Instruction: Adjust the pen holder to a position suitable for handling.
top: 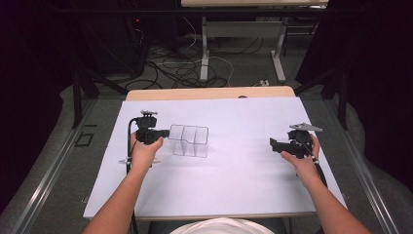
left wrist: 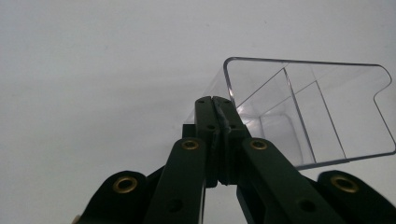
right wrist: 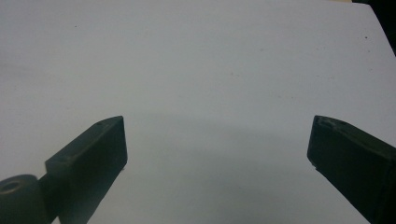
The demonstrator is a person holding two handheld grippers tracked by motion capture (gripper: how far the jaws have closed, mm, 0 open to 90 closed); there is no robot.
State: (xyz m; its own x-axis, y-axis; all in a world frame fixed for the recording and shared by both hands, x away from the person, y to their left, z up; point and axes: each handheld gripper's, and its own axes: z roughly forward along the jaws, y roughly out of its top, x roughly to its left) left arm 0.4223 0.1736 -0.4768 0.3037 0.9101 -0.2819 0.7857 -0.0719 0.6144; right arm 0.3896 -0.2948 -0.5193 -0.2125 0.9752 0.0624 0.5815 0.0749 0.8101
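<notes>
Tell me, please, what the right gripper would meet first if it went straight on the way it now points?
Probably nothing but the white table cover: the right gripper, jaws wide apart, looks along bare surface. In the high view it points toward the clear divided container, far off, so that would likely come first.

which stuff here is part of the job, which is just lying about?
In the job:
- clear divided container, wall pinched by left gripper
- right gripper, open, over white table sheet

Lying about:
- cables on floor
- far table legs

Hand-held gripper [left wrist: 215, 105] seemingly pinching clear organizer [left wrist: 322, 112]
</notes>
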